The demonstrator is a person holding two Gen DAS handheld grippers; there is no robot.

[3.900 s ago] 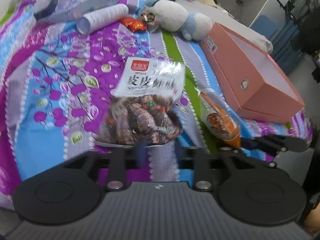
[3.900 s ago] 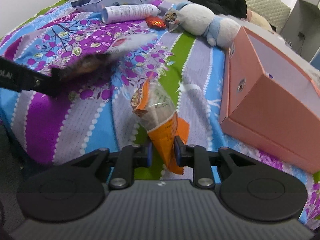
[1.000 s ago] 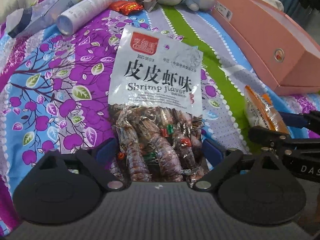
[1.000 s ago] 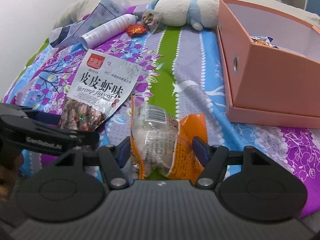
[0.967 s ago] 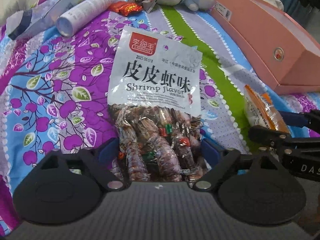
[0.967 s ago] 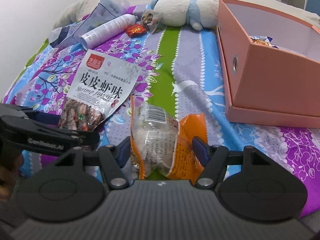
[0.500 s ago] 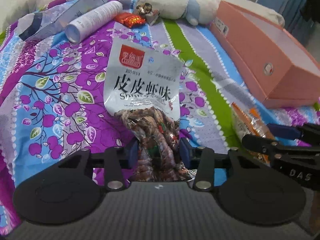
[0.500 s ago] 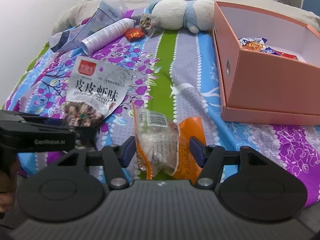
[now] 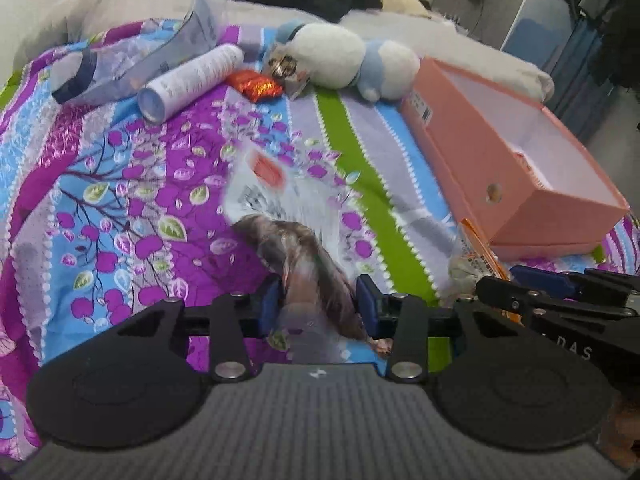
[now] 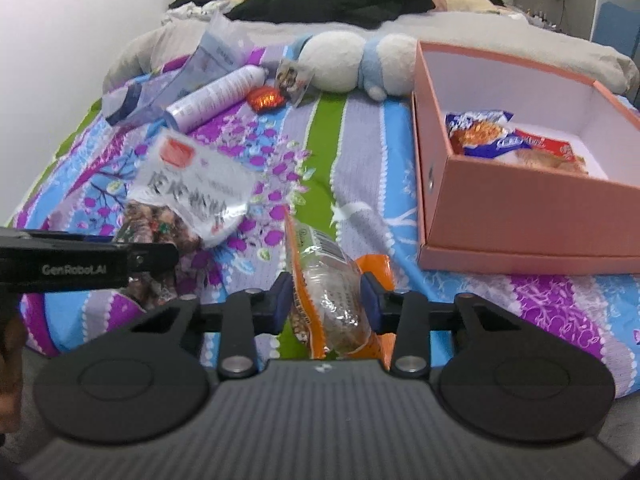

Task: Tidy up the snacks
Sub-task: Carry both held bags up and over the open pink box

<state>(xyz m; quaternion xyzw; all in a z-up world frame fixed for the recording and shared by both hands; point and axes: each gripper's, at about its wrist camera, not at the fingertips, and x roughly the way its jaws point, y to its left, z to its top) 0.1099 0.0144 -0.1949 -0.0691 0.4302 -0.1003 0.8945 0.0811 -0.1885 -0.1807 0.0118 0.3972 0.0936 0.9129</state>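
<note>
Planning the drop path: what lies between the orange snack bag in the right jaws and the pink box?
In the right wrist view only bare bedspread separates the orange snack bag from the pink box.

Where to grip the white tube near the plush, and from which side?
Mid-body of the white tube, from above, fingers straddling its width. It lies flat on the bedspread, a long round cylinder, with a blue-and-clear bag tight along one side; the ends would likely slip.
</note>
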